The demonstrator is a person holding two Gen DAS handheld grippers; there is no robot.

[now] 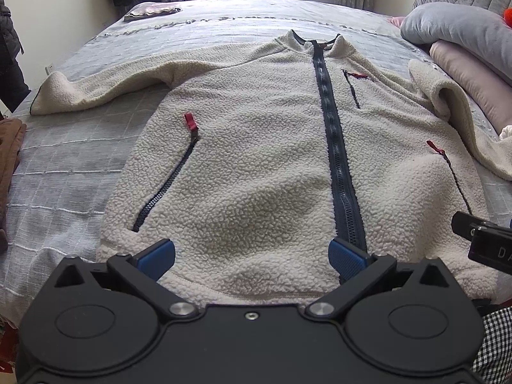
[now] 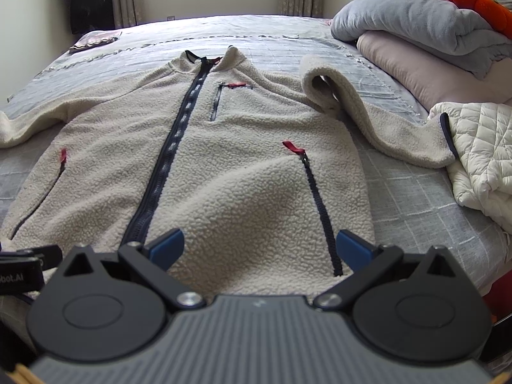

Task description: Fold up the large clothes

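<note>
Left wrist view: "DA" reads on the right gripper [image 1: 480, 240] at the frame's right edge; right wrist view shows "bot.AI" on the left one. Left gripper [image 1: 251, 256] and right gripper [image 2: 259, 248] hover over the hem, fingers apart, empty. Fleece [image 1: 256, 147] lies flat on bed [image 1: 64, 172], zipped, collar far.

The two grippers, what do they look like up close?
The left gripper has a matte black body with round discs, silver pivot screws and ribbed blue pads. The right gripper matches, except for a ribbed grey centre plate. White lettering marks each gripper's side.
</note>
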